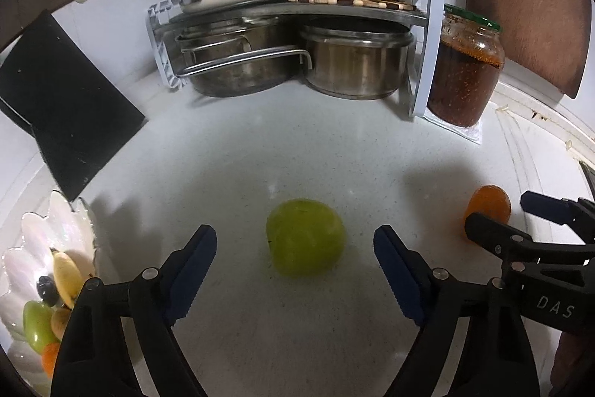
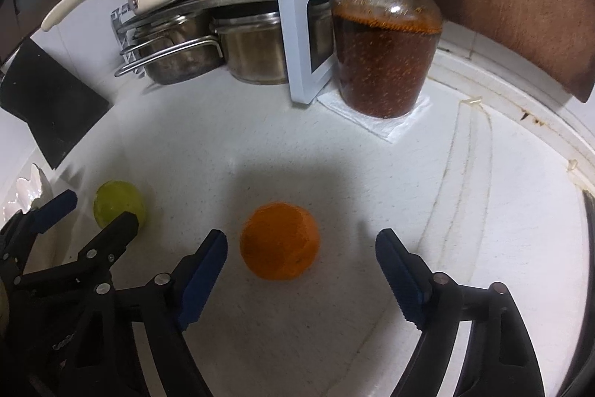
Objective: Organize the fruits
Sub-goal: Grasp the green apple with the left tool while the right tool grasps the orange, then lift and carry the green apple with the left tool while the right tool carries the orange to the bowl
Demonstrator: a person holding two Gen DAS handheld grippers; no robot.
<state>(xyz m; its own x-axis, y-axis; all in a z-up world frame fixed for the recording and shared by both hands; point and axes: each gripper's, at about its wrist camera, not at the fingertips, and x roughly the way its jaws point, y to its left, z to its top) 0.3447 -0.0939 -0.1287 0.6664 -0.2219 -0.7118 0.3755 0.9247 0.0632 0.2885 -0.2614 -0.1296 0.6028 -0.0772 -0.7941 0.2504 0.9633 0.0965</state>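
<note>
Fruit sits loose on white surface [image 1: 297, 136]: green apple [image 1: 305, 237] between fingers of left gripper [image 1: 295, 248], jaws wide, pads not touching it; orange [image 2: 279, 240] between fingers of right gripper [image 2: 301, 250], also wide, left pad just beside it w/o clear contact. Shell-shaped white dish [image 1: 44, 237] at far left holds other fruit. Pot rack [image 1: 290, 10] & sauce jar [image 2: 386, 43] stand at back of surface.
</note>
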